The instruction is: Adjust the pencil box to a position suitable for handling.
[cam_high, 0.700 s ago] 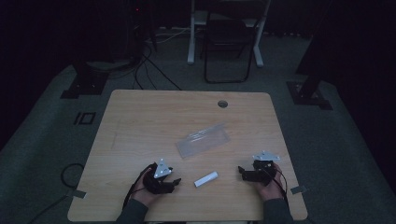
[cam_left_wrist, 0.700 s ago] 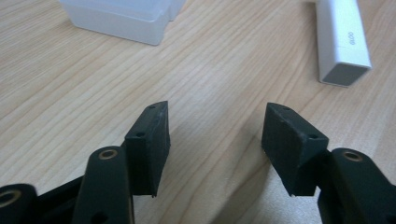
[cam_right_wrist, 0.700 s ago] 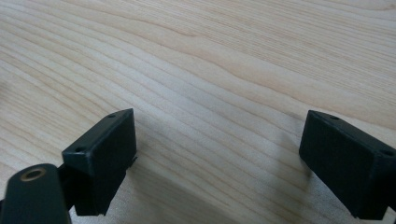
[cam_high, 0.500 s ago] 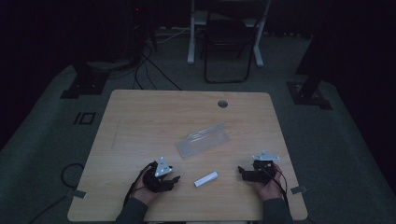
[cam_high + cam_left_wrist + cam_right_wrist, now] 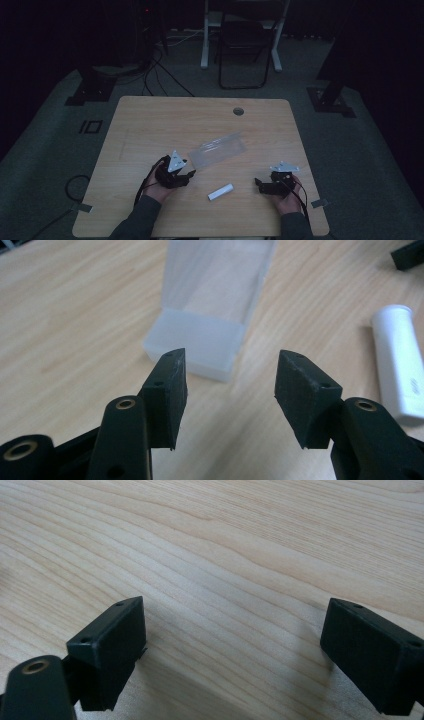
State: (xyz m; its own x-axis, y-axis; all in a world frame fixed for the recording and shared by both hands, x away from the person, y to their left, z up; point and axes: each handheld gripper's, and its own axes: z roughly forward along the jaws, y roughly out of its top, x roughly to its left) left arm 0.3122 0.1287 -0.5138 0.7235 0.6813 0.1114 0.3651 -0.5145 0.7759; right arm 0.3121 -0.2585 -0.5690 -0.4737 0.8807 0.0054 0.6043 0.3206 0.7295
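Observation:
An open clear plastic box [image 5: 217, 149] lies near the middle of the wooden table [image 5: 150, 120]. In the left gripper view the box [image 5: 200, 340] sits just ahead of my jaws, its lid laid back. A small white tube [image 5: 220, 191] lies on the table between my hands and appears at the right of the left gripper view [image 5: 400, 365]. My left gripper [image 5: 189, 175] [image 5: 230, 362] is open and empty, close to the box's near end. My right gripper [image 5: 258, 184] [image 5: 235, 615] stands wide open over bare wood, to the right of the tube.
A round cable hole [image 5: 238, 111] is cut in the table's far side. Beyond the table stand a folding chair [image 5: 245, 45] and stand bases on the dark floor, with cables [image 5: 160, 70] trailing at the left.
My left gripper has moved forward, closer to the clear box. The right gripper, box and tube have stayed where they were.

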